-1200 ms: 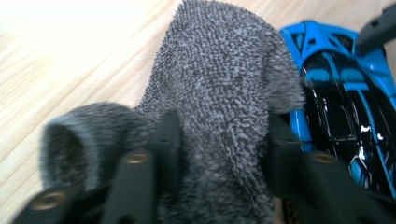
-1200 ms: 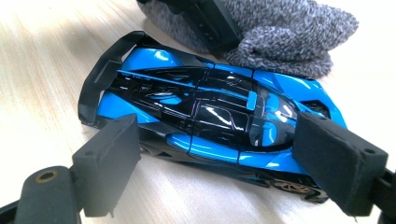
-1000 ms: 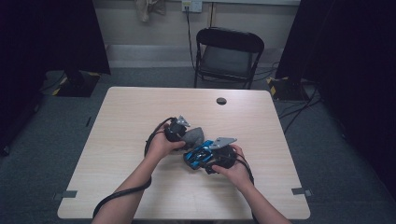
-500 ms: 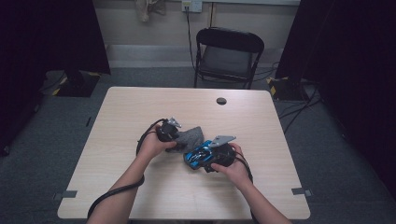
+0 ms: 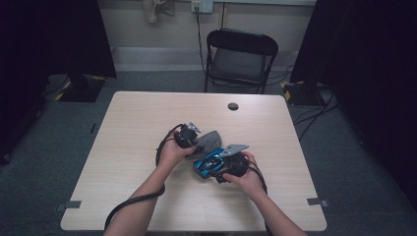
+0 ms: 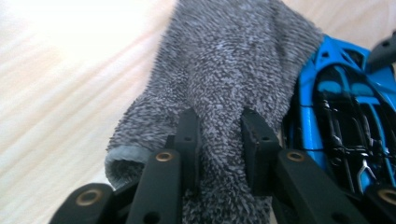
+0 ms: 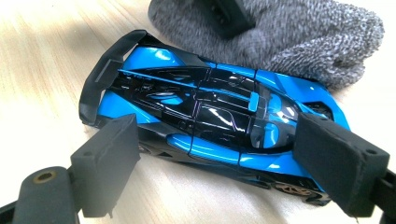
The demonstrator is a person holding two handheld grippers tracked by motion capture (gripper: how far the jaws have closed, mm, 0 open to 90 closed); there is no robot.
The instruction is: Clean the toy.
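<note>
- Left gripper point(image 6: 218, 135): the jaws have just been closing and are now clenched on a fold of the grey cloth point(image 6: 224, 70), pile bunched between the pads. In the high view this gripper point(image 5: 188, 136) sits at the cloth's 9 o'clock edge.
- Right gripper point(image 7: 219, 163): the jaws stand wide at either side of the blue toy car point(image 7: 210, 112), one pad by the rear-wing end, the other by the nose end. Whether the pads actually press on the body cannot be told; judged as bracing the car.
- Position: car and cloth lie mid-tabletop point(image 5: 147, 118), cloth touching the car's far flank. In the high view the cloth point(image 5: 211, 140) is at about 11 o'clock from the car point(image 5: 206, 164).
- Key relation: the car's long axis spans the right jaws' gap; in the left gripper view the car lies at 2 o'clock from the left jaws, just beside the cloth. The left hand is nearer the cloth, so a wipe across the car likely falls to it.
- Count: one car, one cloth, two grippers, one black disc point(image 5: 233, 106) at the tabletop's 12 o'clock edge, one chair point(image 5: 241, 54) beyond.
</note>
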